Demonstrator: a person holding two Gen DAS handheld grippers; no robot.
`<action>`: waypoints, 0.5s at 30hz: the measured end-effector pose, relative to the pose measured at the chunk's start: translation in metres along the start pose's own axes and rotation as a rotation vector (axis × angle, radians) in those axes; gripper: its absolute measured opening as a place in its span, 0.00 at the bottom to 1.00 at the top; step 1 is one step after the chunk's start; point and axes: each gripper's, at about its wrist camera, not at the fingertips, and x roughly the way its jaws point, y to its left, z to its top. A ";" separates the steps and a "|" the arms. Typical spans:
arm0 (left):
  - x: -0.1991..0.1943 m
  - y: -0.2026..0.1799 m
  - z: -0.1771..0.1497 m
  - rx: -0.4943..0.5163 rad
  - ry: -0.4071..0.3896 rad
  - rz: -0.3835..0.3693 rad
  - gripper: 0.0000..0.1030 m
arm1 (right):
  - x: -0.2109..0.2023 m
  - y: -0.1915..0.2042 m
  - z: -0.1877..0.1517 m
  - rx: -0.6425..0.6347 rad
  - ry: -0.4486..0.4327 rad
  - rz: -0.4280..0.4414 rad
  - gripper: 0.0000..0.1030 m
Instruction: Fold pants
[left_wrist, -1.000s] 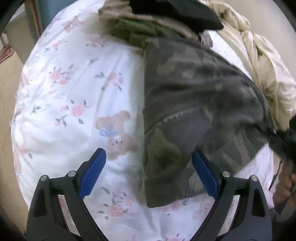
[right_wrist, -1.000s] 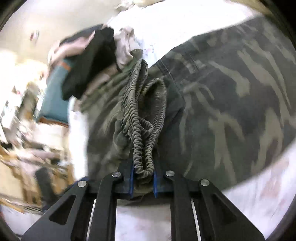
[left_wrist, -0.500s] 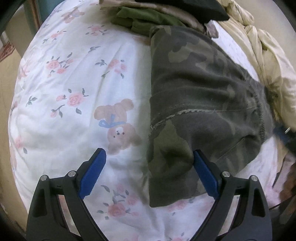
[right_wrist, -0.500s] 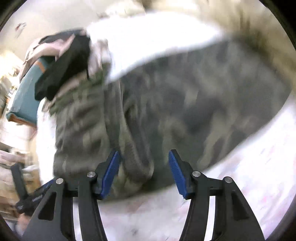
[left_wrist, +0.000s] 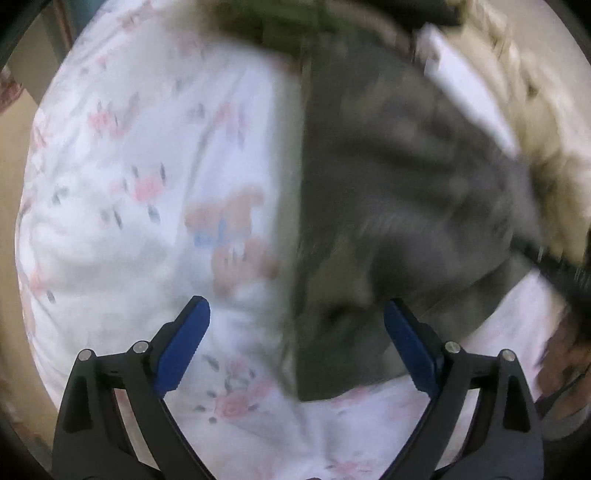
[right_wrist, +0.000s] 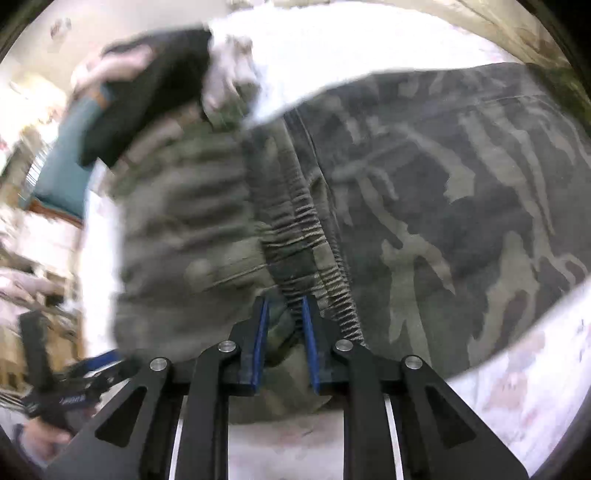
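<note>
The camouflage pants (left_wrist: 388, 184) lie folded on the floral bed sheet (left_wrist: 129, 221), and the left wrist view is blurred. My left gripper (left_wrist: 295, 321) hovers open over the pants' near left corner, with its left finger above bare sheet. In the right wrist view the pants (right_wrist: 443, 203) fill the frame and the ribbed elastic waistband (right_wrist: 299, 236) runs down into my right gripper (right_wrist: 282, 314). Its jaws are closing, and the blue pads pinch a bunch of waistband fabric between them.
A pile of other clothes (right_wrist: 155, 85), dark and pale, lies beyond the pants at the far end of the bed. A cream duvet (left_wrist: 546, 110) bunches along the right side. The left gripper (right_wrist: 66, 391) and a hand show at the right wrist view's lower left.
My right gripper let go of the bunched waistband, opened wide, then closed again on the waistband as it lies flatter. The left view shifted slightly and has gone blurry.
</note>
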 end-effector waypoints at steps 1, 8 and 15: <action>-0.007 0.002 0.009 -0.010 -0.038 -0.011 0.90 | -0.014 -0.001 0.001 0.013 -0.027 0.025 0.26; 0.033 -0.001 0.056 -0.019 0.012 -0.165 0.90 | -0.042 -0.018 0.019 0.122 -0.121 0.093 0.73; 0.065 -0.011 0.067 0.105 0.117 -0.352 0.82 | -0.041 -0.039 0.021 0.209 -0.132 0.112 0.73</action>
